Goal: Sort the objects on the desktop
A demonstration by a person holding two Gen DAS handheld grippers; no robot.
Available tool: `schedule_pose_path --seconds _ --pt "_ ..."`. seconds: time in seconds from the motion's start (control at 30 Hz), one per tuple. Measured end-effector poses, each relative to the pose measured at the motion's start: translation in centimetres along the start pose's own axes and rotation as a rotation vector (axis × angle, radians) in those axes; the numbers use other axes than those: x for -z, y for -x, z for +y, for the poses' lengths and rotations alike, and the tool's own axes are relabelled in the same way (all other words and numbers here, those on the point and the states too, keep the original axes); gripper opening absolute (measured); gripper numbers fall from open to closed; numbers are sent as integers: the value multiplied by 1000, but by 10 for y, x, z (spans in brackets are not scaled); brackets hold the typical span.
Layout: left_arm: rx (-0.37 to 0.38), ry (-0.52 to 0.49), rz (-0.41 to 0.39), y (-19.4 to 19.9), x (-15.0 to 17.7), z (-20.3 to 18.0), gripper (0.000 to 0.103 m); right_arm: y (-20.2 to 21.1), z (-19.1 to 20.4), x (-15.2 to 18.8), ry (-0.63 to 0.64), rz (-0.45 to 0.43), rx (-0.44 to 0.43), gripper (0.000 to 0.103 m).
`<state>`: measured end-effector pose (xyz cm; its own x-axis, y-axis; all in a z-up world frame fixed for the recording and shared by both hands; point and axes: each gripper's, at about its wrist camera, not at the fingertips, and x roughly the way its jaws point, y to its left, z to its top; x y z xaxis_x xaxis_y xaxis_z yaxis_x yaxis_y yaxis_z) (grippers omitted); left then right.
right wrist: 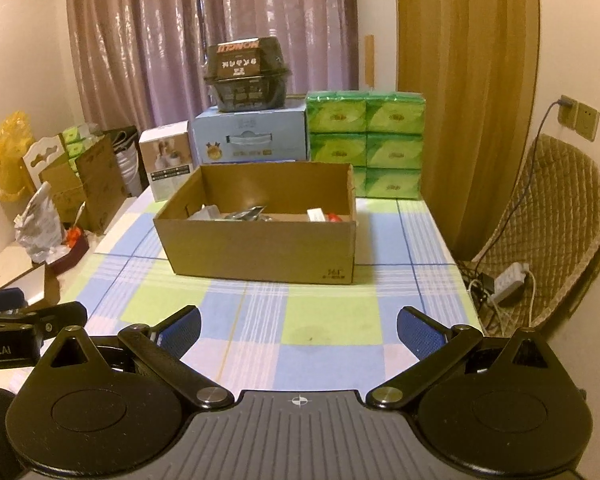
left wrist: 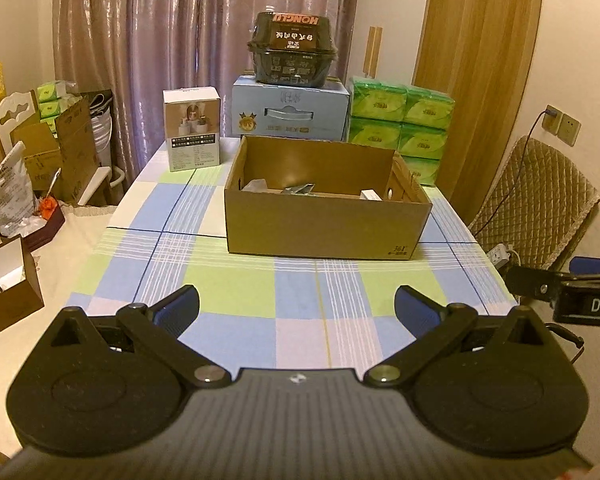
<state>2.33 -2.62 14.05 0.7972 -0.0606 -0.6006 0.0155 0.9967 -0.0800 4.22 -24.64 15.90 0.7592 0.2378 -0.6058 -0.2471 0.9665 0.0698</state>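
An open brown cardboard box [left wrist: 324, 228] [right wrist: 260, 248] stands in the middle of the checked tablecloth [left wrist: 228, 292] [right wrist: 332, 312]. Inside it lie several small items, among them silvery pieces [right wrist: 246, 213], a white packet [right wrist: 316, 214] and something red [right wrist: 333, 217]. My left gripper [left wrist: 296, 304] hovers open over the near part of the table, well short of the box, nothing between its fingers. My right gripper [right wrist: 298, 326] is open too, equally far back and holding nothing. Each gripper shows at the edge of the other's view.
Behind the box stand a white carton [left wrist: 192, 134], a blue carton [left wrist: 290, 110] with a black container [left wrist: 292, 50] on top, and stacked green tissue packs [left wrist: 400, 120]. A padded chair [right wrist: 548, 220] and power strip [right wrist: 508, 280] are right. Boxes and bags crowd the left side [left wrist: 52, 148].
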Motion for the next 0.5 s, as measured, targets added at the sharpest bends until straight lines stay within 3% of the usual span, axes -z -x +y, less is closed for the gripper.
schedule_pose_path --seconds 0.5 --pt "5 -4 -14 1 2 -3 102 -2 2 4 -2 -4 3 101"
